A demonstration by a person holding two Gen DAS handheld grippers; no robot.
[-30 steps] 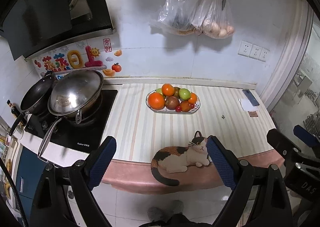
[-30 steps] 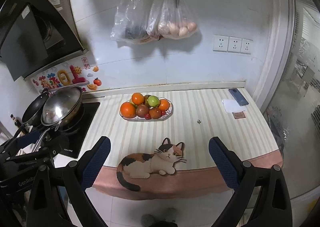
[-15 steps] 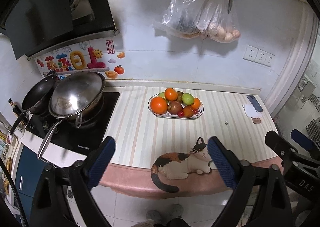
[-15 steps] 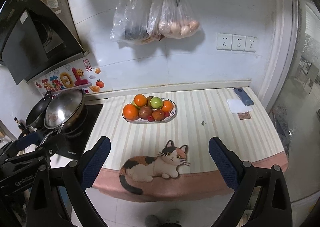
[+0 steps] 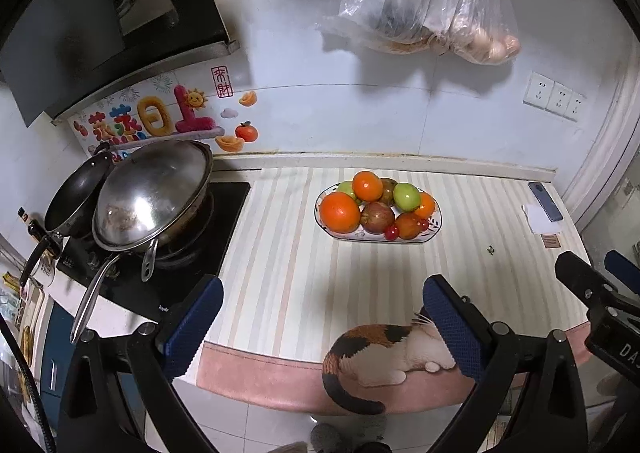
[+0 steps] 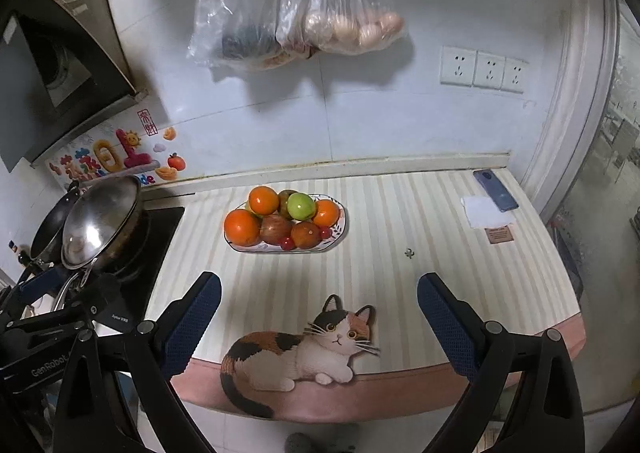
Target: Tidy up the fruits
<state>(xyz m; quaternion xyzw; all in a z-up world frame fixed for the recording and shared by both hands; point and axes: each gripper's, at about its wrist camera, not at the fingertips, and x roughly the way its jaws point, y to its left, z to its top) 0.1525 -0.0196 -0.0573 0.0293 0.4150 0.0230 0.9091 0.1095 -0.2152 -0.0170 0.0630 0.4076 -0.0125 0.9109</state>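
Fruit plate (image 6: 340, 231) sits on the striped counter mat (image 6: 380, 285), toward the back wall, between the stove (image 6: 156, 249) and the phone (image 6: 495, 195). Plate is oval; long axis runs left–right, roughly parallel to the wall, right end tipped slightly away in the right wrist view.

Contents, heaped and touching: large orange (image 6: 241, 227) at the left end, second orange (image 6: 263, 200) behind it, green apple (image 6: 301, 206) at back centre, a third orange (image 6: 326, 212) at the right end, red apple (image 6: 275, 229) front centre, reddish-orange fruit (image 6: 306, 234) beside it, small red cherry-like fruit (image 6: 286, 242) at the front rim.

Left gripper (image 5: 320, 323): jaws spread wide, nothing between them, held over the near counter edge, well short of the plate (image 5: 434, 227).

Right gripper (image 6: 319, 317): jaws likewise wide apart and empty, framing the cat picture (image 6: 304, 353) printed at the mat's near edge.

Steel wok (image 5: 154, 195) and dark pan (image 5: 76, 195) rest on the stove, left of the plate.
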